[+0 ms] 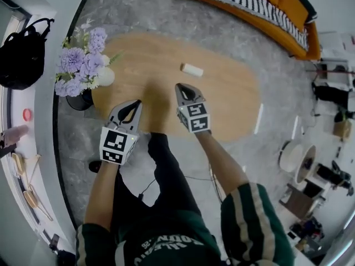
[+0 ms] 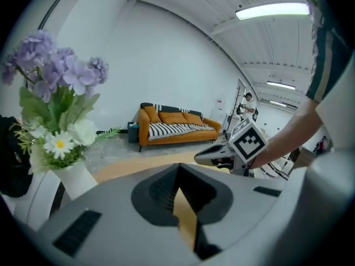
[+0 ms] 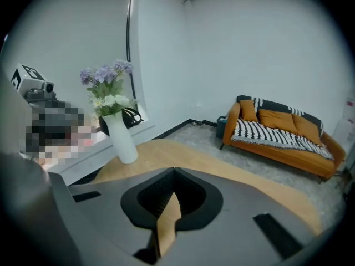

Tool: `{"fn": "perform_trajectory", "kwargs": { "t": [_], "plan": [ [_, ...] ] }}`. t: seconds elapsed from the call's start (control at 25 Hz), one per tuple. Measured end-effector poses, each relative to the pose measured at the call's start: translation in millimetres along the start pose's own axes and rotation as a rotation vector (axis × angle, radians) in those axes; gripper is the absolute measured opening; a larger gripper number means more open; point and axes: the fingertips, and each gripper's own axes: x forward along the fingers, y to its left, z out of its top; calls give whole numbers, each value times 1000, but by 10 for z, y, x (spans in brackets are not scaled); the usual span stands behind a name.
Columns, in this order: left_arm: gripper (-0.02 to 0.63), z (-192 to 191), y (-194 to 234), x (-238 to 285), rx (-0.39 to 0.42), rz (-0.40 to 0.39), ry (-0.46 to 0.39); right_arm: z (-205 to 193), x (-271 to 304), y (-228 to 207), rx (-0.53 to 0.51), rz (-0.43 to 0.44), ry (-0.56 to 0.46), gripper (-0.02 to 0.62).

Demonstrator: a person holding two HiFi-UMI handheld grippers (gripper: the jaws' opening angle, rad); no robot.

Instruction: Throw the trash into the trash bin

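A small pale roll of trash [image 1: 192, 69] lies on the far part of the oval wooden table [image 1: 233, 98]. Both grippers hover over the table's near edge, short of the trash. My left gripper [image 1: 137, 101] [image 2: 178, 165] is shut, its tips meeting with nothing between them. My right gripper [image 1: 178, 86] [image 3: 174, 170] is also shut and empty, and it is the closer one to the trash. In the left gripper view the right gripper [image 2: 198, 158] shows with its marker cube. I cannot make out a trash bin for certain in any view.
A white vase [image 1: 105, 77] [image 3: 121, 141] of purple flowers [image 1: 80, 65] [image 2: 52, 71] stands at the table's left end. An orange sofa [image 1: 255, 7] [image 2: 175, 125] with a striped throw is beyond the table. A black bag [image 1: 22, 54] sits on the left ledge. White round objects [image 1: 297, 158] and clutter stand on the floor at right.
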Motion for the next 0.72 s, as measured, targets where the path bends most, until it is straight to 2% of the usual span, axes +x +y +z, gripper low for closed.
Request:
{"fn": "perform_trajectory", "kwargs": {
  "t": [0.24, 0.4, 0.44, 0.52, 0.64, 0.72],
  "plan": [
    [0, 2, -108, 411, 12, -13, 22, -230, 115, -892, 20, -93, 36, 2],
    [0, -135, -71, 538, -3, -1, 42, -364, 279, -1162, -17, -79, 58, 3],
    [0, -182, -63, 561, -7, 1, 49, -388, 327, -1170, -51, -66, 70, 5],
    [0, -270, -50, 609, -14, 4, 65, -464, 449, -1201, -158, -47, 104, 106],
    [0, -375, -21, 667, -27, 9, 86, -658, 667, -1284, -343, -35, 199, 150],
    [0, -429, 17, 690, -37, 15, 94, -801, 816, -1350, -437, -31, 269, 158]
  ]
}}
